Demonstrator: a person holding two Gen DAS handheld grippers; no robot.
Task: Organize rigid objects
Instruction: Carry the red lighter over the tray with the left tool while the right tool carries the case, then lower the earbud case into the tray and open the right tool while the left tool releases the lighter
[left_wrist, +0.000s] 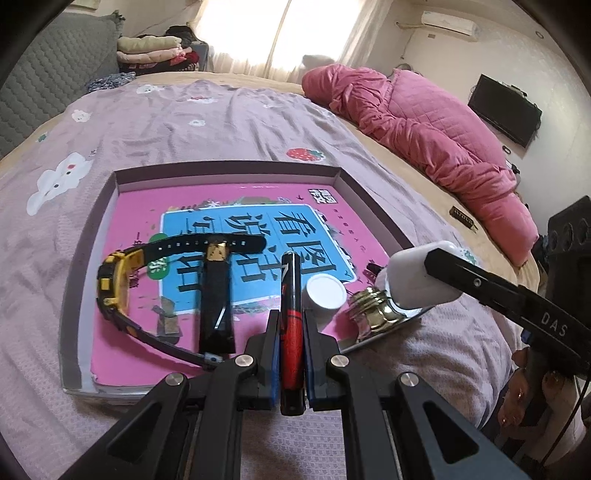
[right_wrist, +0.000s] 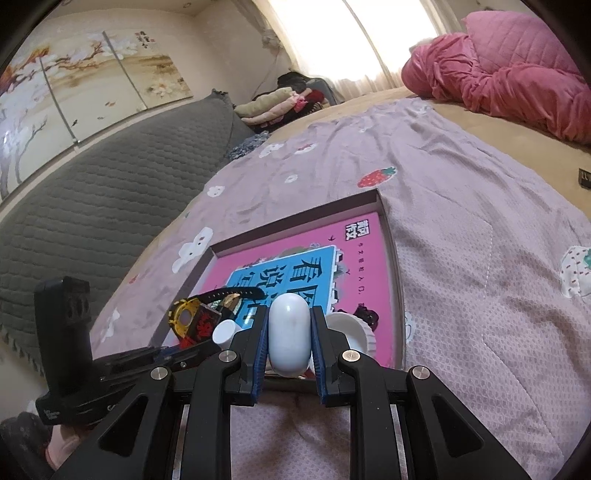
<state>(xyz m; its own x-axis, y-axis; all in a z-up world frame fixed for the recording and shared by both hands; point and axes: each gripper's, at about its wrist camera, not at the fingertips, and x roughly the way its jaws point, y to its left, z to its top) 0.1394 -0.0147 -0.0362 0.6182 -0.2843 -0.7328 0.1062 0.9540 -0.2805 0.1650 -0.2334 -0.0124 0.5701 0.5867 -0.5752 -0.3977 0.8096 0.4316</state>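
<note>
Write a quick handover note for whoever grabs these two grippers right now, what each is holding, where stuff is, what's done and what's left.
Left gripper: shut on the red and black tube, low over the near edge of the tray.
Right gripper: shut on the white earbud case, at the tray's near right corner.
Already in the tray: yellow watch, black tube with gold cap, white cap.
Gold-necked glass bottle lies at the tray's right edge.
Left to do: set down both held things.

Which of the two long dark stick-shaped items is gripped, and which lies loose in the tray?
The red-and-black pen is clamped in the left gripper. The black tube with the gold cap lies loose beside it.
</note>
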